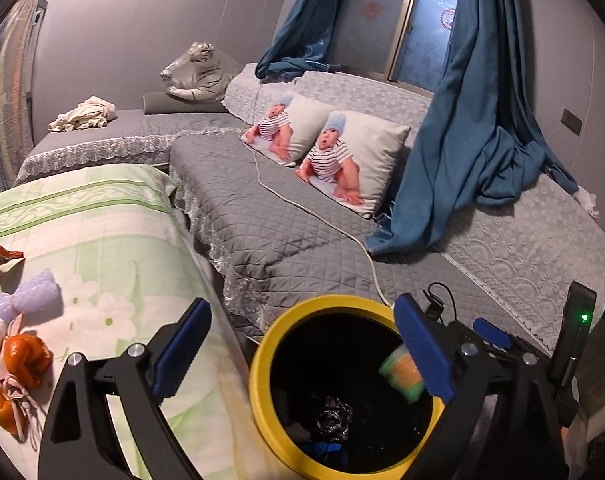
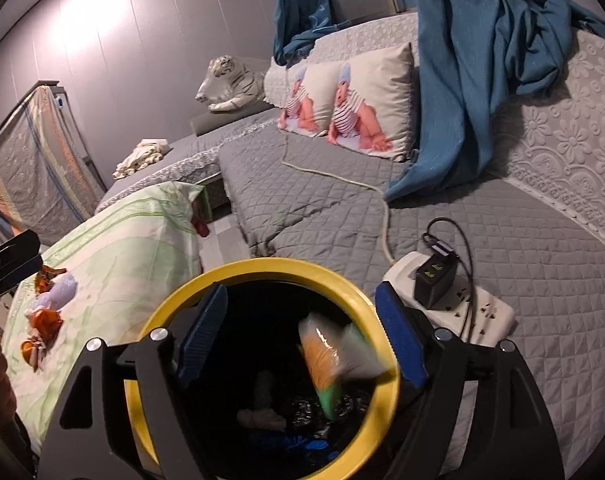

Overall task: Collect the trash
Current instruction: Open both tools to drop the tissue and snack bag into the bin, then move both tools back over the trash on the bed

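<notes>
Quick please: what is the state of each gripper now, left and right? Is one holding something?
Left gripper: open, holding nothing.
Right gripper: open, holding nothing; a green-orange wrapper is blurred between its open jaws, above the yellow bin.

Orange-green wrapper (image 2: 334,364) over bin mouth, lower centre of right wrist view: motion-blurred, outline and print unreadable; in left wrist view partly hidden behind blue pad. Yellow bin (image 2: 262,270): near rim cut by bottom edge, contents dark, indistinct. Orange scraps (image 1: 22,360) at left edge of left wrist view: partly cut off. Power strip (image 2: 482,308): near end hidden behind gripper arm.
</notes>
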The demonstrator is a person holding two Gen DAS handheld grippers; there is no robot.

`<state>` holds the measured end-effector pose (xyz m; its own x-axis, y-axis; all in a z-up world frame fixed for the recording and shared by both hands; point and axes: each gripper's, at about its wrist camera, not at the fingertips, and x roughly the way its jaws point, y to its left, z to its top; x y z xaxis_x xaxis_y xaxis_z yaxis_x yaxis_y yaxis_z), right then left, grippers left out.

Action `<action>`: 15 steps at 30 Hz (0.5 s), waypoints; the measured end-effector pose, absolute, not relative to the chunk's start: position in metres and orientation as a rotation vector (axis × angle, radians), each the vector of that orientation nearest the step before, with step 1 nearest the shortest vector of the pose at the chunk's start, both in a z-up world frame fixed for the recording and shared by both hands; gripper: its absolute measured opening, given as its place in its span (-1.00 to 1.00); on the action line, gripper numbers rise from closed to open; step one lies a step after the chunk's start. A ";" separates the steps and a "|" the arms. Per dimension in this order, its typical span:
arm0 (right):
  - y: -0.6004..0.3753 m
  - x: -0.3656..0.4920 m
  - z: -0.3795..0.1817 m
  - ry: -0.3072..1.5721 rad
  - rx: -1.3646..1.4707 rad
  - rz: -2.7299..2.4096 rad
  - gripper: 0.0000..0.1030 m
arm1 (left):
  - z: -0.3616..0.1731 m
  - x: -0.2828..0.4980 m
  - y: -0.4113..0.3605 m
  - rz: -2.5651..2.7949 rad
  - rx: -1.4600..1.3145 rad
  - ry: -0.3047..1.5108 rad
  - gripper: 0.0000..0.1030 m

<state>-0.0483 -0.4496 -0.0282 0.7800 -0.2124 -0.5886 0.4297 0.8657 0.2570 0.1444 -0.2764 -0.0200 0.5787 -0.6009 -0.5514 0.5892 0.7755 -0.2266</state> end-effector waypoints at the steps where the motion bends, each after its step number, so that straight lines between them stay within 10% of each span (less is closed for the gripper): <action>1: -0.448 -0.047 -0.028 0.582 0.396 -0.351 0.44 | -0.019 0.146 -0.273 -0.689 -0.023 0.651 0.75; 15: -0.375 -0.003 0.007 0.574 0.313 -0.146 0.51 | 0.001 0.187 -0.179 -0.505 -0.117 0.592 0.79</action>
<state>-0.0027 -0.3754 0.0073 0.8311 -0.0486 -0.5539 0.2218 0.9424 0.2502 0.1873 -0.1786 0.0006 0.7121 -0.4877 -0.5050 0.4217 0.8722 -0.2477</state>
